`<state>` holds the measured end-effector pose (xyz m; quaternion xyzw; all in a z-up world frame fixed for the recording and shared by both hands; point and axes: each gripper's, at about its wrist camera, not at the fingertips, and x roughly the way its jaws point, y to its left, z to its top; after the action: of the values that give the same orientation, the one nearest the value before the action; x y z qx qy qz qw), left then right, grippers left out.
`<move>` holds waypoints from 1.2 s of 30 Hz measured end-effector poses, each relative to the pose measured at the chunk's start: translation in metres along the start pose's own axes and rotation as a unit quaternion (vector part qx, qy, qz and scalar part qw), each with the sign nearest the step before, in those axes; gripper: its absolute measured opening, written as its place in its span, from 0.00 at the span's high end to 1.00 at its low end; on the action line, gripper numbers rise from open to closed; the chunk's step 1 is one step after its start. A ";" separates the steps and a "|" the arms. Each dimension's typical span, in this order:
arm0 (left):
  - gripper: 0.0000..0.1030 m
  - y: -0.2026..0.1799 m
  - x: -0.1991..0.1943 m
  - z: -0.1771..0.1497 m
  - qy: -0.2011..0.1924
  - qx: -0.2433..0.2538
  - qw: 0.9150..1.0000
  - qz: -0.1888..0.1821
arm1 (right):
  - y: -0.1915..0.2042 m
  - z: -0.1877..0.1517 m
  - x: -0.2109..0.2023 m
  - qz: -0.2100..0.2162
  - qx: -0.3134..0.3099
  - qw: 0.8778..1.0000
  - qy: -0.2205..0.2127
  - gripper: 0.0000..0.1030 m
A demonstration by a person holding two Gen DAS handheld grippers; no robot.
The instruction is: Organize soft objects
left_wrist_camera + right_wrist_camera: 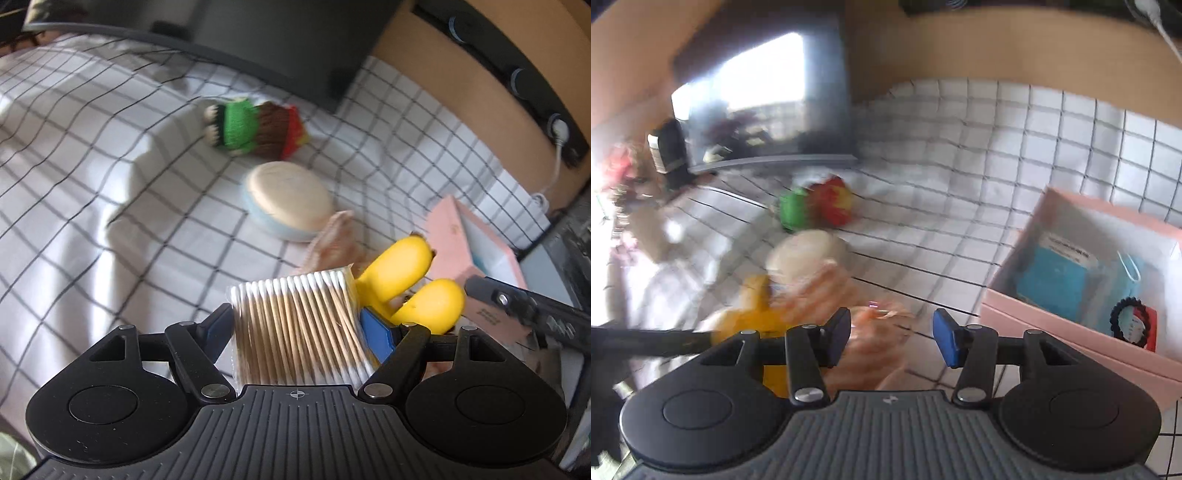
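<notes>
My left gripper (295, 328) is shut on a clear pack of cotton swabs (299, 325), held above the checked sheet (92, 184). Just right of it lies a yellow plush toy (410, 284). Beyond are a round cream and blue cushion (288, 201), a knitted burger toy (255, 129) and a peach cloth (334, 243). My right gripper (892, 338) is open and empty above the peach cloth (871, 332). The right wrist view is blurred; it shows the yellow toy (753, 314), the cushion (805, 254), the burger toy (816, 208) and an open pink box (1082, 332) at the right.
The pink box (454, 236) holds blue packets (1063, 280) and a black ring item (1130, 317). A dark monitor (258, 40) stands at the back of the bed. A wooden headboard (443, 85) with a socket strip runs along the right. The right gripper's arm (532, 306) enters from the right.
</notes>
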<state>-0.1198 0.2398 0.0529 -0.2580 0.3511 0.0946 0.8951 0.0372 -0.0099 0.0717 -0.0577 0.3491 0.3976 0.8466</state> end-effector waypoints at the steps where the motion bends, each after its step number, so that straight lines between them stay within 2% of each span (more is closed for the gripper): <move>1: 0.23 0.005 0.000 0.000 0.001 -0.005 1.000 0.005 | 0.002 0.002 0.012 0.003 -0.008 1.000 0.005 0.52; 9: 0.23 0.021 -0.008 -0.008 0.008 -0.036 0.999 0.006 | 0.022 0.009 0.101 0.012 -0.062 0.995 0.076 0.52; 10: 0.23 0.019 -0.008 -0.008 0.009 -0.037 0.999 0.003 | 0.024 0.008 0.104 0.012 -0.066 0.995 0.078 0.53; 11: 0.23 0.019 -0.009 -0.010 0.011 -0.039 0.999 -0.001 | 0.025 0.008 0.102 0.012 -0.072 0.994 0.078 0.63; 12: 0.23 0.018 -0.009 -0.011 0.012 -0.039 0.999 -0.005 | 0.026 0.009 0.094 0.009 -0.075 0.994 0.074 0.75; 13: 0.23 0.018 -0.010 -0.011 0.013 -0.039 0.999 -0.009 | 0.025 0.009 0.085 0.010 -0.075 0.995 0.067 0.82; 17: 0.23 0.007 -0.008 -0.009 0.012 -0.030 0.999 -0.027 | 0.013 0.006 0.031 0.001 -0.065 0.998 0.026 0.83; 22: 0.23 -0.028 0.006 0.003 0.008 0.005 0.998 -0.063 | -0.013 -0.006 -0.036 -0.042 -0.043 0.998 -0.014 0.83; 28: 0.23 -0.084 0.010 0.024 -0.005 0.066 0.990 -0.125 | -0.040 -0.031 -0.088 -0.097 -0.017 0.995 -0.025 0.83; 31: 0.23 -0.113 -0.001 0.030 -0.010 0.111 0.982 -0.154 | -0.046 -0.046 -0.105 -0.117 -0.010 0.993 -0.021 0.83; 36: 0.23 -0.162 -0.005 0.015 0.049 0.208 0.953 -0.213 | -0.057 -0.063 -0.136 -0.149 0.007 0.988 -0.031 0.83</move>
<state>-0.0577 0.1099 0.1294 -0.1389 0.3434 -0.1865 0.9100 -0.0164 -0.1586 0.1007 -0.0912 0.3129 0.2664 0.9071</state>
